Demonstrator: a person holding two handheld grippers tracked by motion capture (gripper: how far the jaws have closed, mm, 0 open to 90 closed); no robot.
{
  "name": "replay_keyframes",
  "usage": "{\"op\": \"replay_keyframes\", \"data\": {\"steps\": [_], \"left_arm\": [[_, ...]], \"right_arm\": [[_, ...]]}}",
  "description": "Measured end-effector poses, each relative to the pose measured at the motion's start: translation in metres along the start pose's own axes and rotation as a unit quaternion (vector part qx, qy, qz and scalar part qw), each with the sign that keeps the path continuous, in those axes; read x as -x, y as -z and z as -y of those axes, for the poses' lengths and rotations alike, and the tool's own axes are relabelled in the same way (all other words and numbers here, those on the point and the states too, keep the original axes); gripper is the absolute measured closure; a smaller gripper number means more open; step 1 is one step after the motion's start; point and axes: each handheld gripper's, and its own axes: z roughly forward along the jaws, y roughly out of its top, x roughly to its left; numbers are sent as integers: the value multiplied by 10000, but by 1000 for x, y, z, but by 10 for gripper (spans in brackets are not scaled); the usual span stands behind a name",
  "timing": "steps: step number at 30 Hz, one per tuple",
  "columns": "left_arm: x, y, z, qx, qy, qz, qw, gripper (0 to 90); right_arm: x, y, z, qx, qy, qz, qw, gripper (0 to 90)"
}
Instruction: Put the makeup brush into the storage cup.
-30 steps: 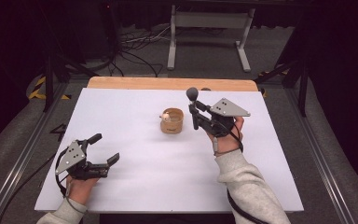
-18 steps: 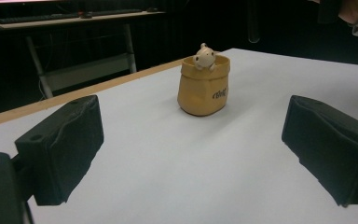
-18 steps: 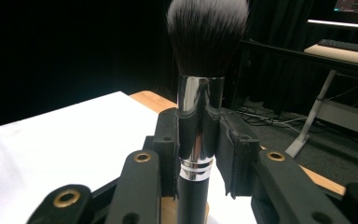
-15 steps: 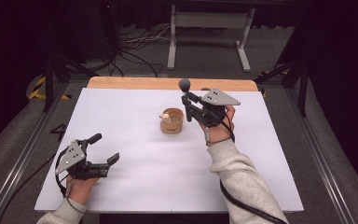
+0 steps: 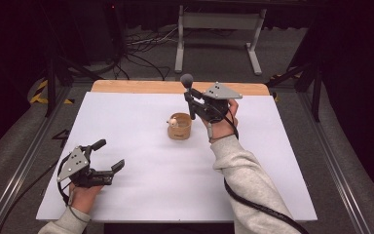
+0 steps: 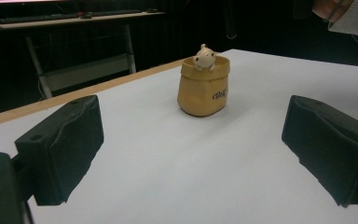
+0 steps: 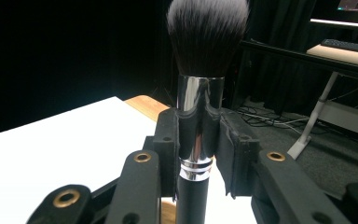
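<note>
Plainly the biggest thing before me is the white surface (image 5: 141, 195), a broad sheet laid over a wooden board whose bare edge runs along the far side. Behind it, on the dark floor, stands a grey metal frame (image 5: 219, 36) amid loose cables.

Next in size come the person's two grey sleeves, reaching in from the near side. The right hand carries the right gripper (image 5: 193, 99) raised above the far half of the surface, just beside the small pouch and a little beyond it. Its fingers (image 7: 168, 140) are clenched on a makeup brush (image 7: 199, 116): the pads press on the shiny metal collar from both sides, the black handle runs down between them, and the dark, pale-tipped bristle head stands upright above the grip.

The left gripper (image 5: 108, 155) rests low at the near left corner of the surface, well apart from everything else. Its fingers (image 6: 65, 144) are spread wide and released, with nothing between them.

Smaller still is the tan pouch (image 5: 179, 127), standing upright near the middle of the surface, with some dark lettering on its side. Smallest of all is a little pale figurine (image 6: 204, 57) peeking over the pouch's rim.
</note>
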Motion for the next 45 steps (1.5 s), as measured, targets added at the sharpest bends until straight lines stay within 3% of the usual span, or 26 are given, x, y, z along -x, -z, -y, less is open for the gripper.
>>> {"op": "replay_keyframes", "data": {"steps": [10,19,45], "left_arm": [[0,-1,0,-3,20,19,10000,58],[0,0,1,7,40,24,10000,58],[-1,0,0,10,46,41,10000,58]], "right_arm": [[-3,-15,-1,-2,-77,-53,10000,712],[-8,-29,-4,-22,1,-66,10000,711],[-11,-46,24,-250,-58,-85,9996,709]]}}
